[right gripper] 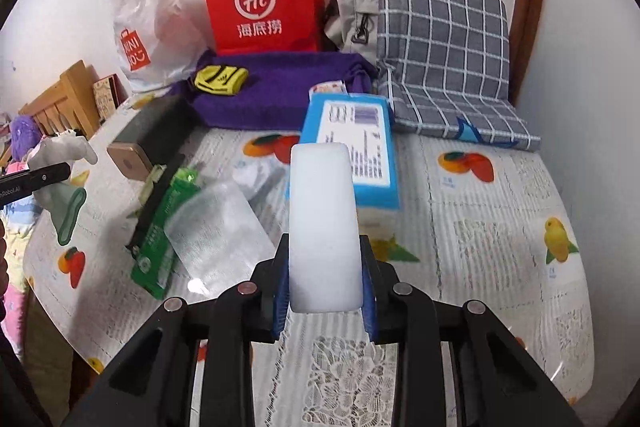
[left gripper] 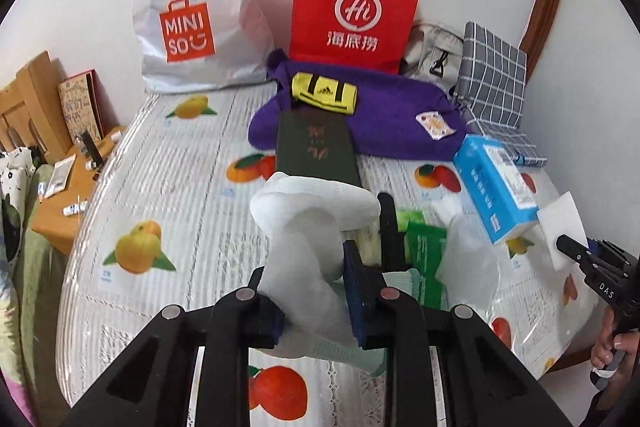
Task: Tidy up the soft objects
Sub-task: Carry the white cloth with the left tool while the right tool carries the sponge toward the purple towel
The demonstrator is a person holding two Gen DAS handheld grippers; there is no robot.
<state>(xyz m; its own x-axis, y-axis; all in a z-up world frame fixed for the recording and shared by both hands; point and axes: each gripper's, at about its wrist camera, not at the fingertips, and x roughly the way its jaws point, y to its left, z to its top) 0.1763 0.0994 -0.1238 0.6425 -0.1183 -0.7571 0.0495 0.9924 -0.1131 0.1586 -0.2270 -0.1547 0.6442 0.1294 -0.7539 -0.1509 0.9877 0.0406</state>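
Observation:
My left gripper (left gripper: pixel 314 307) is shut on a white sock with pale green trim (left gripper: pixel 308 227), which hangs lifted above the fruit-print table (left gripper: pixel 168 187). In the right wrist view that left gripper (right gripper: pixel 60 173) and the white sock (right gripper: pixel 60 151) show at the far left. My right gripper (right gripper: pixel 326 291) is shut on a white foam block (right gripper: pixel 324 219), held upright over the table (right gripper: pixel 480 227). The right gripper (left gripper: pixel 580 253) also shows at the right edge of the left wrist view, with the white foam block (left gripper: pixel 560 223). A purple towel (left gripper: pixel 380 123) with a yellow rolled sock (left gripper: pixel 324 93) on it lies at the back.
A red paper bag (left gripper: pixel 352 7) and a white plastic bag (left gripper: pixel 192 19) stand against the wall. A grey checked cloth (right gripper: pixel 440 59), a blue box (right gripper: pixel 356 147), a dark green book (left gripper: pixel 316 147), a green packet (right gripper: pixel 168 223) and a clear plastic bag (right gripper: pixel 216 227) lie on the table.

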